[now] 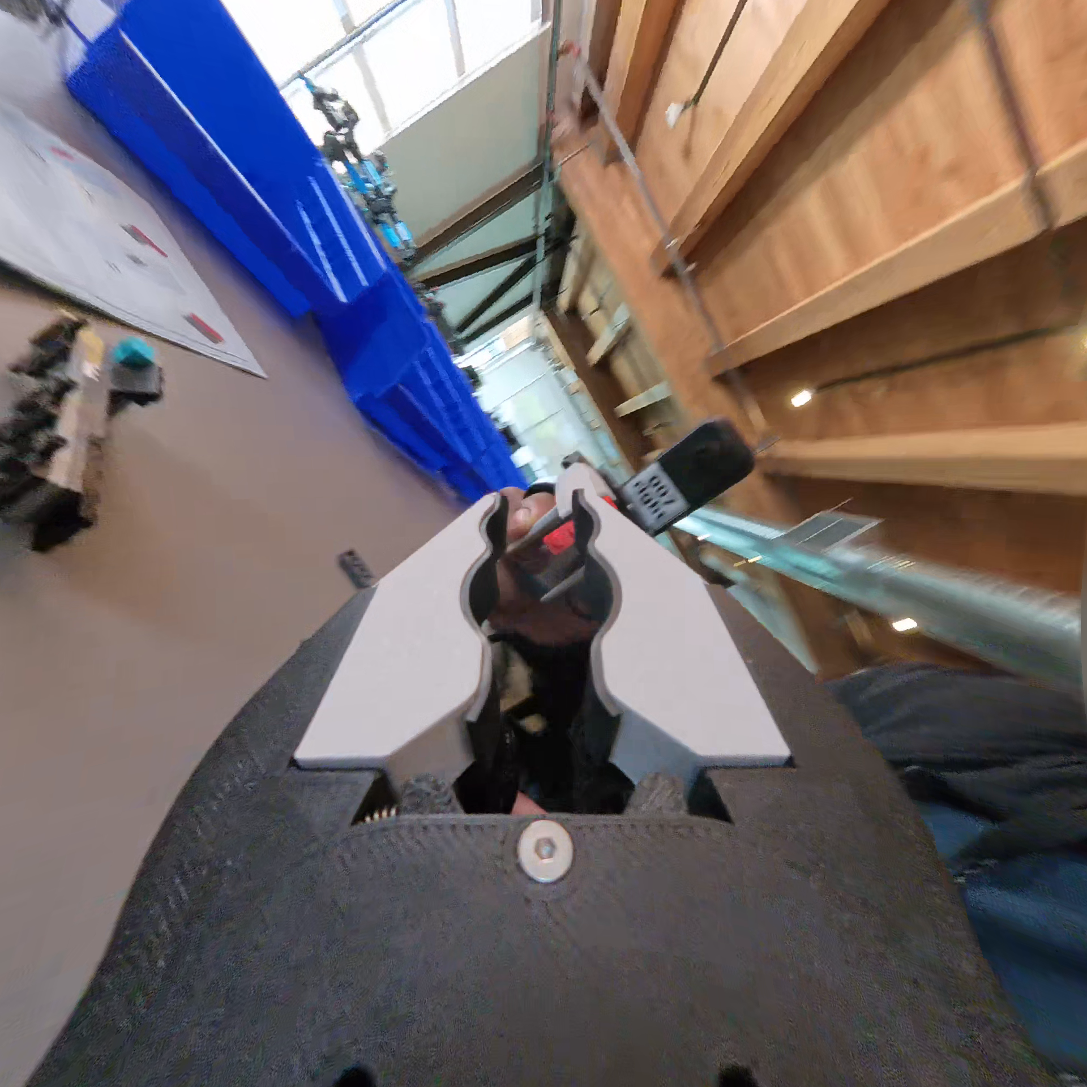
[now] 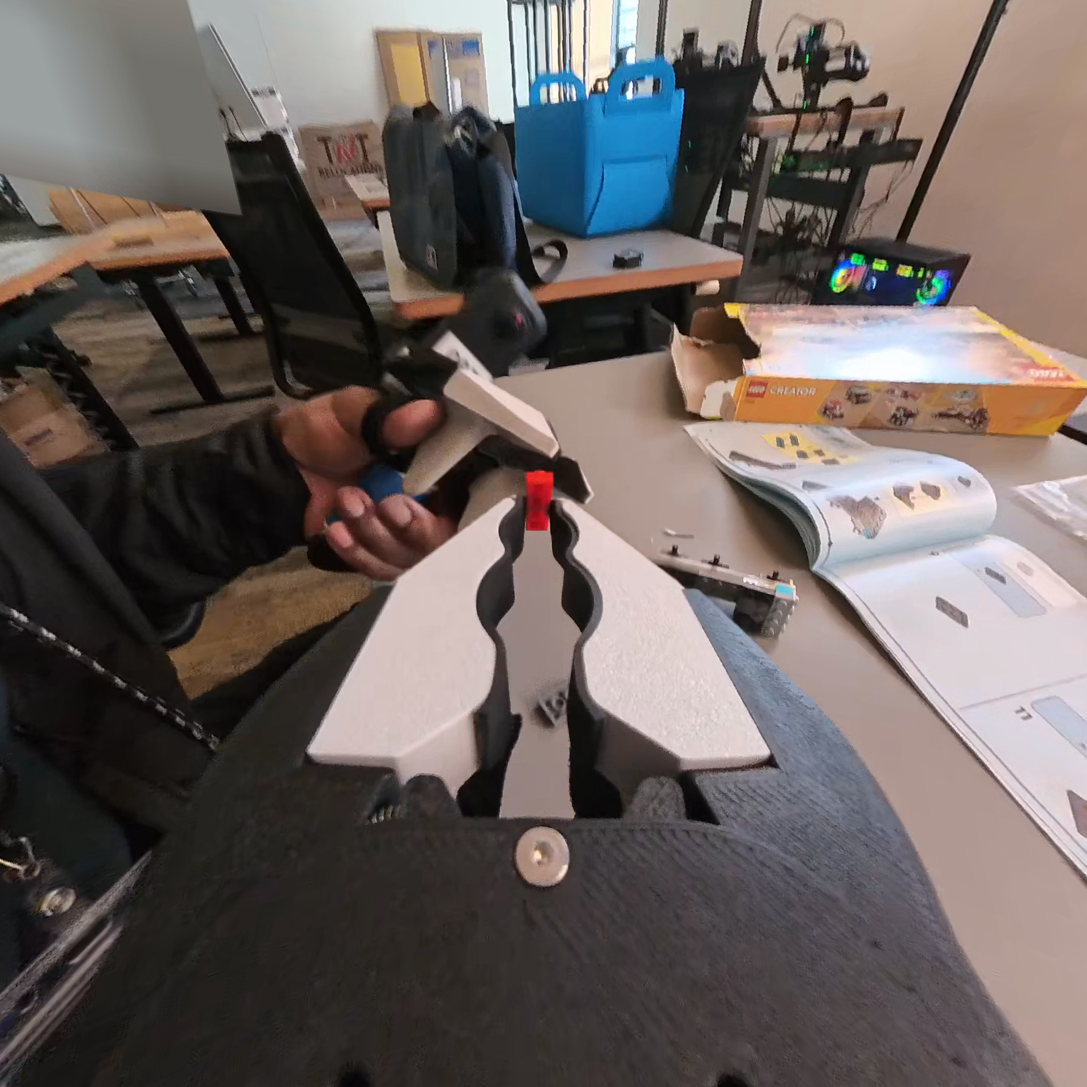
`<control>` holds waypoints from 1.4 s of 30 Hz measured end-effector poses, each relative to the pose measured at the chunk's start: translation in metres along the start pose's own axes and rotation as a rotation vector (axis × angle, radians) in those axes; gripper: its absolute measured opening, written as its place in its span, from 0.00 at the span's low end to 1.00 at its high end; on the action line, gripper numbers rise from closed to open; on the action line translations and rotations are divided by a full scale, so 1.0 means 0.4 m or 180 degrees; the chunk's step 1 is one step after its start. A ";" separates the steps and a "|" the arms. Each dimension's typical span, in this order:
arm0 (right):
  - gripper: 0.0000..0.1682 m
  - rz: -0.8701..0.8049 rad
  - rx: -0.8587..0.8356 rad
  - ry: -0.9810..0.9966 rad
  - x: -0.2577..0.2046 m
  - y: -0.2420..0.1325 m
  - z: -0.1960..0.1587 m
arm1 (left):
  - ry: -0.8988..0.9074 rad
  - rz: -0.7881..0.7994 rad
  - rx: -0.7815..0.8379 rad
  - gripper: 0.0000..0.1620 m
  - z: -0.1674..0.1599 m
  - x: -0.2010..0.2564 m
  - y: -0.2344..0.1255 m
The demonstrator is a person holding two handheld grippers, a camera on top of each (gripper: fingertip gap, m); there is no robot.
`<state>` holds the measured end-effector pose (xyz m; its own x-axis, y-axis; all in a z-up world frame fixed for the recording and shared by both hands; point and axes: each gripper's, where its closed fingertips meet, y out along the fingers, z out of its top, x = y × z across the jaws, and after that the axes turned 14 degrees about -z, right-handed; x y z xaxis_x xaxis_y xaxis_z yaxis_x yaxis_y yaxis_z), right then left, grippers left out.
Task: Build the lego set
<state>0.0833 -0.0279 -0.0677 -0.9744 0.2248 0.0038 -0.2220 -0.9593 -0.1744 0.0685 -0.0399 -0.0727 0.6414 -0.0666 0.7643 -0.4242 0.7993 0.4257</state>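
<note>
Right gripper [image 2: 536,509]: jaws closed on red brick [image 2: 538,500], held at tips, raised above tabletop [image 2: 617,412] near its left edge. Left gripper [image 1: 538,517]: jaws slightly parted, empty; tips close to red brick [image 1: 559,536], contact unclear. Part-built grey model [image 2: 741,588] on tabletop just right of right gripper. Open booklet [image 2: 882,529] beside model; printed box [image 2: 894,376] behind booklet, flap torn open. Writing present on box and booklet, not reported. Bare tabletop between model and box.
</note>
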 end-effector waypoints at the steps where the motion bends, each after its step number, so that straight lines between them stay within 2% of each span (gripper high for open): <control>1: 0.05 0.0007 0.0078 0.0012 0.000 -0.001 0.011 | -0.0181 -0.0135 0.0108 0.13 0.005 0.005 0.001; 5: 0.05 0.0042 0.0341 0.0025 -0.003 -0.006 0.048 | -0.0611 -0.0570 0.0284 0.14 0.006 0.032 0.020; 12: 0.05 0.0048 0.0504 -0.0018 -0.002 0.000 0.066 | -0.0875 -0.1033 0.0294 0.13 -0.009 0.074 0.058; 17: 0.05 0.0125 0.0593 -0.0020 -0.010 0.006 0.069 | -0.0857 -0.1104 0.0384 0.03 0.002 0.080 0.047; 26: 0.05 0.0099 0.0554 0.0093 0.002 0.023 0.050 | -0.0869 -0.0985 0.0489 0.03 0.009 0.056 0.036; 36: 0.05 -0.0020 0.0490 0.0072 0.015 0.022 0.051 | -0.0438 -0.0778 0.0500 0.02 0.034 0.062 0.015; 39: 0.06 -0.0092 0.0415 0.0149 0.025 0.022 0.052 | -0.0134 -0.0615 0.0429 0.03 0.041 0.063 0.005; 42: 0.07 -0.0076 0.0259 0.0503 0.030 0.029 0.057 | 0.0405 -0.0393 0.0221 0.02 0.039 0.071 0.004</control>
<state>0.0682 -0.0400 -0.0472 -0.9525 0.2655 -0.1488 -0.2534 -0.9626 -0.0960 0.0761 -0.0498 -0.0425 0.7650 -0.0821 0.6387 -0.3776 0.7464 0.5481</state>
